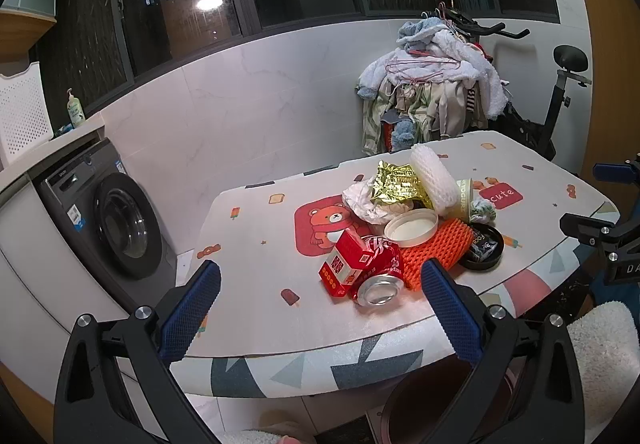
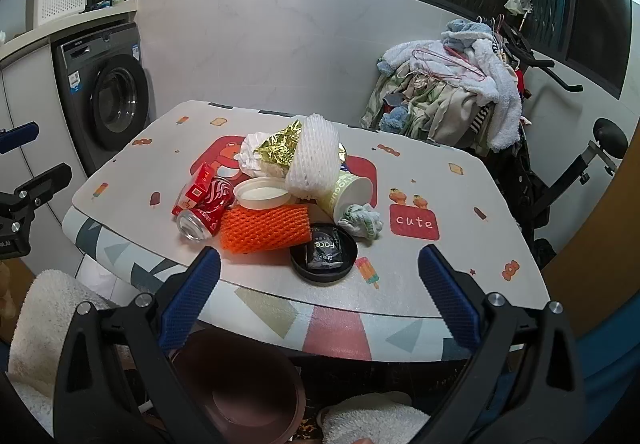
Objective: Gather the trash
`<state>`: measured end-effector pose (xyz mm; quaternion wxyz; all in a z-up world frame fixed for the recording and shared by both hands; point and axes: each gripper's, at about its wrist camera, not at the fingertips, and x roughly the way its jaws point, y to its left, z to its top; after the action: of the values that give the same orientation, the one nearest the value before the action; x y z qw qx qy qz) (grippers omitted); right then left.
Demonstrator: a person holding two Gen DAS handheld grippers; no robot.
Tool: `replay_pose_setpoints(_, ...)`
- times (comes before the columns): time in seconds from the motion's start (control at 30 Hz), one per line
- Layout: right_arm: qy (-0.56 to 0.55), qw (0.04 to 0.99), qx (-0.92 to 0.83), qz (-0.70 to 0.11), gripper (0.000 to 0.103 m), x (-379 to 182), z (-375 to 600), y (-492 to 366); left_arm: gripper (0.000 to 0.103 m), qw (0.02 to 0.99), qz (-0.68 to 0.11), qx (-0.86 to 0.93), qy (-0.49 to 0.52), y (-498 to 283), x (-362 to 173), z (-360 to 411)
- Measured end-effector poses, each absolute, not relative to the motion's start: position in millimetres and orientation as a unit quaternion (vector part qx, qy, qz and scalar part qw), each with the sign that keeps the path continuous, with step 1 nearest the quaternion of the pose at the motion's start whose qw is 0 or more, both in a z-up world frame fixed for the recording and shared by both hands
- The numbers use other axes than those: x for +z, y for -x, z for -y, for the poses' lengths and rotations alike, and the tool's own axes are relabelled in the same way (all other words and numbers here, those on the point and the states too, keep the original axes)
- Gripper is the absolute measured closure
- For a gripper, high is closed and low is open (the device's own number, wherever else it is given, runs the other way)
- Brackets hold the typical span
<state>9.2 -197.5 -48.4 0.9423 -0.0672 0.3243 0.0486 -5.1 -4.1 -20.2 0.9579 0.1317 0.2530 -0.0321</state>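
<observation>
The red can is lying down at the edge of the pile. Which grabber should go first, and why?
Probably the left gripper: ease it forward over the red can, which lies on its side nearest it. Its jaws stand open and empty, and the brown bin waits below the table's edge.

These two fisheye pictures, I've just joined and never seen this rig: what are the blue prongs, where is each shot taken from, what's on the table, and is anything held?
No robot arm here: a person carries a handheld gripper in each hand. The blue prongs are its fingers. One picture looks forward along the left gripper, the other along the right gripper. Both are open and hold nothing. On the table lies a trash pile: a crushed red can, a red carton, orange foam netting, white foam netting, gold foil, a white lid, a paper cup and a black lid holding a dark packet. A brown bin stands below the table's edge.
</observation>
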Motion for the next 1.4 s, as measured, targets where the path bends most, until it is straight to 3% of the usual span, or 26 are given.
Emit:
replay_pose_setpoints(1.0,0.07,0.942,0.047,-0.326,0.006,-49.6,196.0,-9.7,0.005,0.957,-0.257,-0.041,-0.132,2.6,-17.8,4.0)
replay_pose_setpoints(1.17,0.054,0.941,0.054,-0.33,0.005,-56.9,203.7,-12.4,0.005,0.954,-0.256,-0.123,-0.09,3.4,-18.4,-2.7)
replay_pose_setpoints(1.4,0.04,0.937,0.073,-0.338,0.005,-78.4,217.9,-15.1,0.005,0.96,-0.248,-0.089,-0.09,-6.0,-29.5,-17.4)
